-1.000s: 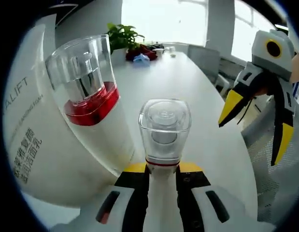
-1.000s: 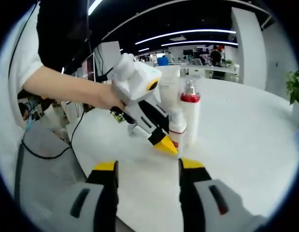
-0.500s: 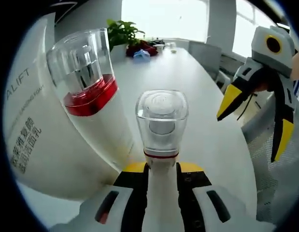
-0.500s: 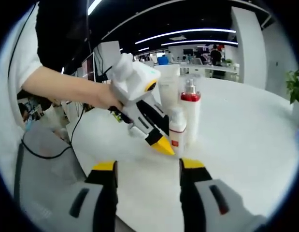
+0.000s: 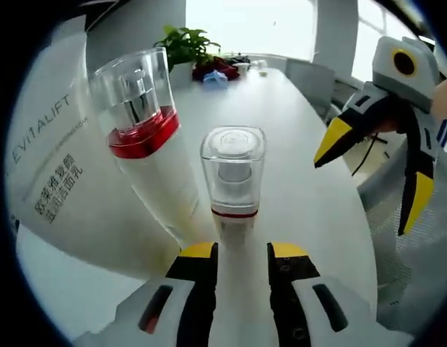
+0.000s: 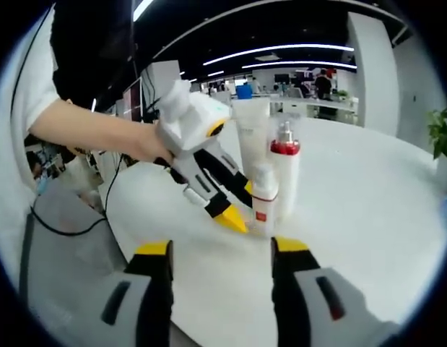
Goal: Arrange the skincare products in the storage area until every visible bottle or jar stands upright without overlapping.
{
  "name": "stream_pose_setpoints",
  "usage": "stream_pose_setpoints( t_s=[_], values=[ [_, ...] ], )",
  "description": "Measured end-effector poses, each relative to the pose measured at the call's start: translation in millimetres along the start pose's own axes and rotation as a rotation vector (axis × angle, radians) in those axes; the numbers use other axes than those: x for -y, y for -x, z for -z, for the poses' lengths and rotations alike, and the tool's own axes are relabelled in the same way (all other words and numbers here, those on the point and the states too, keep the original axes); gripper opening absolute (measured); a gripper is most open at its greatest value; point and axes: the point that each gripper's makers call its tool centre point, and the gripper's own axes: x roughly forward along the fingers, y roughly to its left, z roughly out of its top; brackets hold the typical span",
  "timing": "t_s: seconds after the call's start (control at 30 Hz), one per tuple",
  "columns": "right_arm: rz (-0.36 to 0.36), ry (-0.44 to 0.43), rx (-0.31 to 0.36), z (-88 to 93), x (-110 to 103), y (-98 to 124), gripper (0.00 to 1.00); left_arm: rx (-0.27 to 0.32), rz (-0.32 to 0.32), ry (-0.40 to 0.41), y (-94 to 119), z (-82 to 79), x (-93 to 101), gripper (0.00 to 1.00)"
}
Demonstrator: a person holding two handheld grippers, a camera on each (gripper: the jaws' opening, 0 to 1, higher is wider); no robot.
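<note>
A small white bottle (image 5: 234, 173) with a clear cap and a red ring stands upright on the white table (image 5: 310, 202). My left gripper (image 5: 243, 251) is open, its jaws a little apart from the bottle's sides. Just left of it stands a taller bottle (image 5: 140, 116) with a red collar and clear cap, and behind that a big white tube (image 5: 61, 181). In the right gripper view the small bottle (image 6: 265, 202), the tall bottle (image 6: 284, 170) and the tube (image 6: 252, 134) stand close together, with the left gripper (image 6: 240, 206) at the small one. My right gripper (image 6: 222, 249) is open and holds nothing.
A potted plant (image 5: 183, 47) and small red and blue items (image 5: 212, 72) sit at the table's far end. The right gripper (image 5: 367, 173) hovers at the right beside a mesh chair (image 5: 418, 267). A person's arm (image 6: 86, 130) reaches in over a grey chair (image 6: 64, 238).
My left jaws have spread off the small bottle and drawn back slightly, leaving it standing. The right gripper has stayed where it was.
</note>
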Motion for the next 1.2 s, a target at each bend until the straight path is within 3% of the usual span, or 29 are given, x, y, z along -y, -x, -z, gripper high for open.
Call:
stream_pose_setpoints(
  t_s=[0.57, 0.87, 1.2],
  values=[
    [-0.005, 0.018, 0.017, -11.1, -10, 4, 0.65, -0.032, -0.017, 0.071, 33, 18.2, 20.2, 0.43],
    [-0.020, 0.014, 0.030, -16.3, -18, 6, 0.71, -0.041, -0.061, 0.144, 52, 36.0, 31.0, 0.62],
    [-0.030, 0.004, 0.038, -20.4, -25, 9, 0.80, -0.016, -0.116, 0.277, 77, 55.9, 46.5, 0.71]
  ],
)
